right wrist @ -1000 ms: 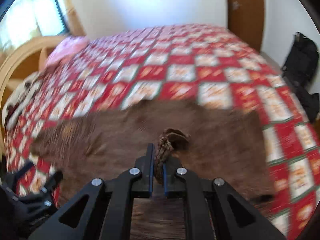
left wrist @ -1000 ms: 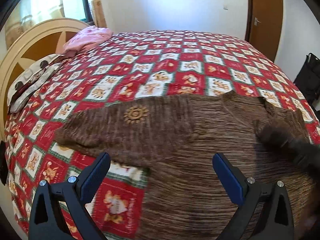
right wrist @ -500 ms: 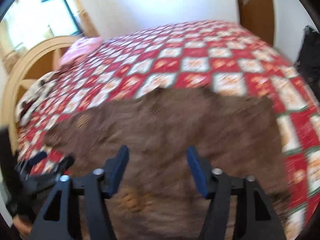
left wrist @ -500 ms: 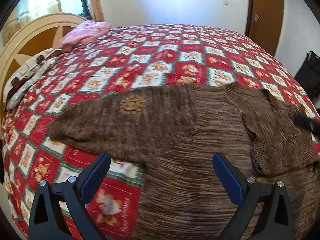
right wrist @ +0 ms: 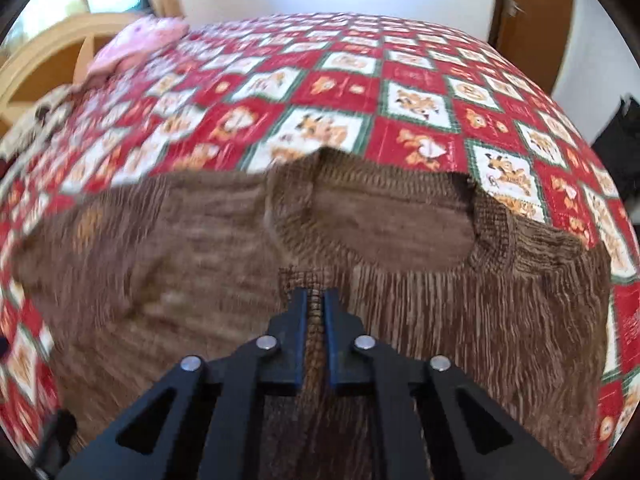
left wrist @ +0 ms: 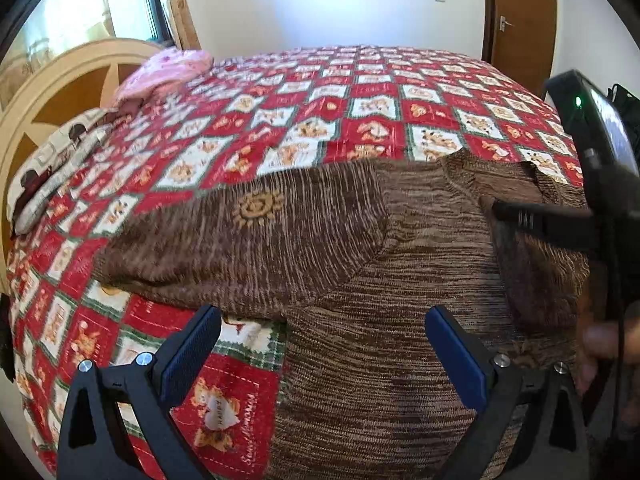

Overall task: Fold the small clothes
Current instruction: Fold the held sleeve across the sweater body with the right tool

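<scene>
A brown knit sweater [left wrist: 360, 280] lies spread on the red-and-white patchwork bedspread [left wrist: 340, 104], its left sleeve out to the left with a sun emblem [left wrist: 256, 208] on it. My left gripper [left wrist: 320, 344] is open and empty, hovering over the sweater's body near its left edge. My right gripper [right wrist: 316, 300] is shut on a ribbed fold of the sweater [right wrist: 316, 320] just below the neckline [right wrist: 384, 224]. The right gripper also shows in the left wrist view [left wrist: 520, 216] at the sweater's right side.
A pink garment [left wrist: 160, 72] lies at the bed's far left corner. A patterned cloth [left wrist: 52, 160] lies by the wooden headboard [left wrist: 60, 92] on the left. A brown door [left wrist: 520, 20] stands at the far right. A dark bag [right wrist: 620, 140] sits off the bed's right edge.
My right gripper let go of the fabric, opened, moved toward the neckline and has shut again on a ribbed fold. My left gripper stayed open and shifted a little lower over the sweater.
</scene>
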`<state>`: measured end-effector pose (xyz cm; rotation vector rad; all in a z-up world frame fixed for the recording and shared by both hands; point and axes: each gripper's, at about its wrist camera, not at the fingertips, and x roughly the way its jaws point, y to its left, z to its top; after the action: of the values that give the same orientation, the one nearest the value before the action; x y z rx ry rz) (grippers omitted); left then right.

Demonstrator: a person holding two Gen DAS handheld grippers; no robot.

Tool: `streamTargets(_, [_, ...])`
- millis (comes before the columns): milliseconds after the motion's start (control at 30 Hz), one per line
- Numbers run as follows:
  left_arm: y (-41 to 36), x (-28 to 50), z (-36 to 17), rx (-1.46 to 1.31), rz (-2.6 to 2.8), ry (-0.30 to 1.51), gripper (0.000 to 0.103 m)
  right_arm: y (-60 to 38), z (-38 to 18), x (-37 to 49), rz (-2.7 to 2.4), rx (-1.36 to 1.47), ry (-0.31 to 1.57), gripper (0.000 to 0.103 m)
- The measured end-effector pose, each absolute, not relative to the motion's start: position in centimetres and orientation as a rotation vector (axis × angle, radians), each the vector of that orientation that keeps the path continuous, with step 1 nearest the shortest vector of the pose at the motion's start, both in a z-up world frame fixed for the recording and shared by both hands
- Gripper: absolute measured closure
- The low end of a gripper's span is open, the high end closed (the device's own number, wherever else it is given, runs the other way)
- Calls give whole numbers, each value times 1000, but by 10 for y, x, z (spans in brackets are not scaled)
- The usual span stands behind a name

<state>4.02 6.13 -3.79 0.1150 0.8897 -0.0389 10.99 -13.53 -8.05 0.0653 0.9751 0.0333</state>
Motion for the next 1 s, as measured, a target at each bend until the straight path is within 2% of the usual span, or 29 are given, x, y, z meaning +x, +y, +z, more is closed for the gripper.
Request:
streamTargets(100, [59,41,-42,106,-45,901,1,-135,-78,121,-38,56,922,94])
streamTargets(167, [54,40,-42,126,-51,899,1,-133,-84,130,26,95,928,88])
streamTargets(200, [51,39,-42,138,-54,896,1,-132,-85,135,69,112,929,83])
streamTargets(300, [47,37,-39,154,-64,874,1,-134,-72,134,162,139,948,51])
streamTargets(400, [40,38,-35,156,-88,855,1,-163,-39,109,132,200,808,54])
streamTargets(433, [37,39,-34,161,-94,849,1,-178,-29,102,81,185,779,63])
streamTargets(500, [25,42,-31,179,-113,837,1,-212,-19,94,-36,160,768,71])
streamTargets(667, [-10,48,-27,221,-150,806,1,-319,-30,77,-313,231,809,60])
streamTargets(700, [-19,52,-29,225,-153,806,1,-337,-35,75,-323,281,825,55])
streamTargets(867, [-50,73,-47,217,-135,834,1,-370,-62,80,-230,422,909,55])
streamTargets(900, [-56,76,-55,225,-129,854,1,-370,-67,83,-202,430,916,57])
streamTargets(967, [-63,83,-72,233,-117,915,1,-363,-76,90,-190,406,944,89])
streamTargets(1000, [-63,83,-76,211,-125,926,1,-360,-79,92,-194,383,958,93])
